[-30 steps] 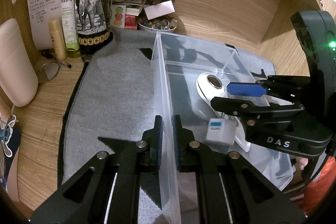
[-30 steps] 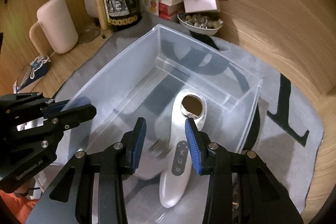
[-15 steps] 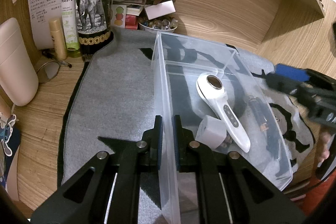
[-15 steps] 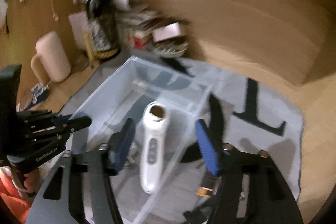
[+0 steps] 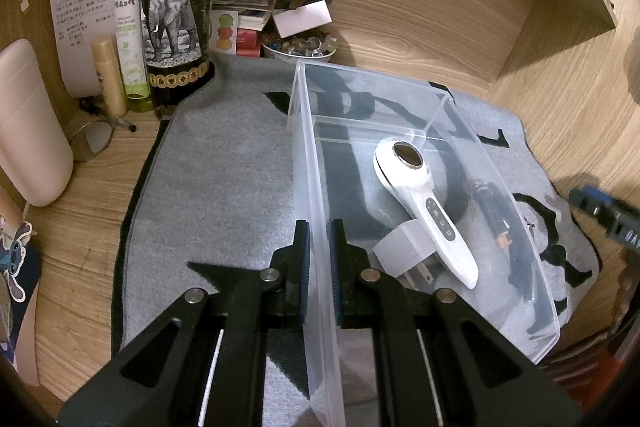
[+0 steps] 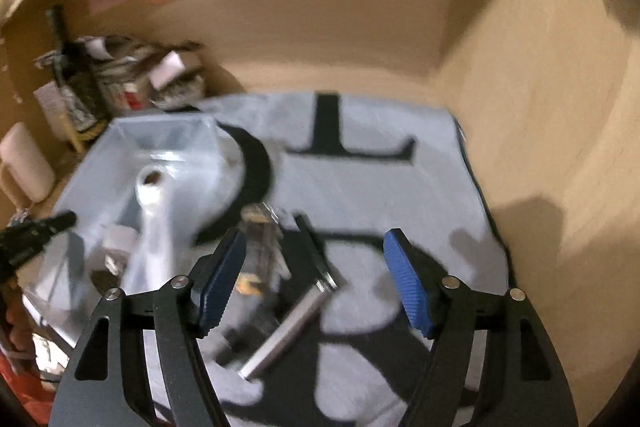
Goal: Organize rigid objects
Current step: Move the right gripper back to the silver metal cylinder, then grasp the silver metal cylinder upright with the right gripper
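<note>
1. Clear plastic bin (image 5: 400, 99): stands on the grey mat (image 5: 224, 179), which covers the wooden surface (image 5: 80, 227). Serves as landmark and collecting point.
2. Inside the bin, stowed: white handheld device (image 5: 424, 203), lying slantwise along the floor; white plug adapter (image 5: 400, 251), touching the device's handle at the near end. Judged done.
3. Outside the bin, on the mat just beside its right wall: a dark cylindrical item with an orange mark (image 5: 496, 223), seen through the wall, and a dark bar with a silvery edge (image 6: 296, 311). The right view is blurred, so neither can be identified. Judged still to be gathered.
4. Left tool (image 5: 319, 263): pinched shut on the bin's left wall, one pad inside, one outside; steadies the bin.
5. Right tool (image 6: 316, 283): its jaws have just been opening and stand wide, holding nothing; it hangs over the loose items right of the bin.
6. Clutter behind the bin, including the bottle (image 5: 176, 7): untouched.
</note>
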Available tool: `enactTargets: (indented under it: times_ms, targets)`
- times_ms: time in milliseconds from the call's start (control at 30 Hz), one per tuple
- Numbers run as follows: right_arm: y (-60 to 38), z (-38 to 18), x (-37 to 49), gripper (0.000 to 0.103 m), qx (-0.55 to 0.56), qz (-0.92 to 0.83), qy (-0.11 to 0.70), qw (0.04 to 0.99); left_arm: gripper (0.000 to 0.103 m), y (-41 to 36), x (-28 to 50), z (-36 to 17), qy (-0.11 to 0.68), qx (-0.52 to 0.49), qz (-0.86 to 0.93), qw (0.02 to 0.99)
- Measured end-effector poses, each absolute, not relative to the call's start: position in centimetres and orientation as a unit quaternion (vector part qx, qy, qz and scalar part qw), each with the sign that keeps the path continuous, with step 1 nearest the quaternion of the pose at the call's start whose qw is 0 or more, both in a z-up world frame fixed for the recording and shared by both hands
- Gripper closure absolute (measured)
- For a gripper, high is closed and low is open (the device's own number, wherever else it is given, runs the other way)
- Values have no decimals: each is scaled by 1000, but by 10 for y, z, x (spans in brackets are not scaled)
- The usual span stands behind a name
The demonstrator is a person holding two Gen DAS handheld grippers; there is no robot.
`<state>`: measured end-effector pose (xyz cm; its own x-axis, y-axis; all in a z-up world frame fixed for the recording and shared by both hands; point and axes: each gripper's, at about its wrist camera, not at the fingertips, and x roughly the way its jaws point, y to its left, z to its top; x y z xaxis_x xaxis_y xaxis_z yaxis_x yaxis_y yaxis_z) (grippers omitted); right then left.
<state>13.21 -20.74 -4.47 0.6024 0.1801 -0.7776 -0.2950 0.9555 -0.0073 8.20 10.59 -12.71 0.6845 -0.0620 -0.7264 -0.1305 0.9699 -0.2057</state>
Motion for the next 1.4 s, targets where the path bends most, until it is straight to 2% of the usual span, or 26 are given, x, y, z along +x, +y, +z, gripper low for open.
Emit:
enactTargets:
  times_ms: [300,533,700,767,833,1067,1400]
  targets:
    - [-229,-105,132,35,-35,104,504,857,94,105,81,-127,397,-118,19,910]
    - [-219,-123,134,37,-41,126,505,853,94,105,81,-128,396,-118,18,911]
    - [-217,-121,133,66,-63,117,493,860,94,104,80,-128,395,-116,19,911]
    - [-222,-122,134,82,-55,112,490,863,94,104,80,-128,395,-116,18,911]
    - [-228,-121,136,89,-42,105,488,865,94,104,80,-128,395,-116,19,911]
    - [-233,-105,139,89,-17,96,464,881,94,104,80,-128,395,-117,19,911]
    - [-211,-53,145,89,-18,127,392,911,94,103,80,-128,396,-114,20,911]
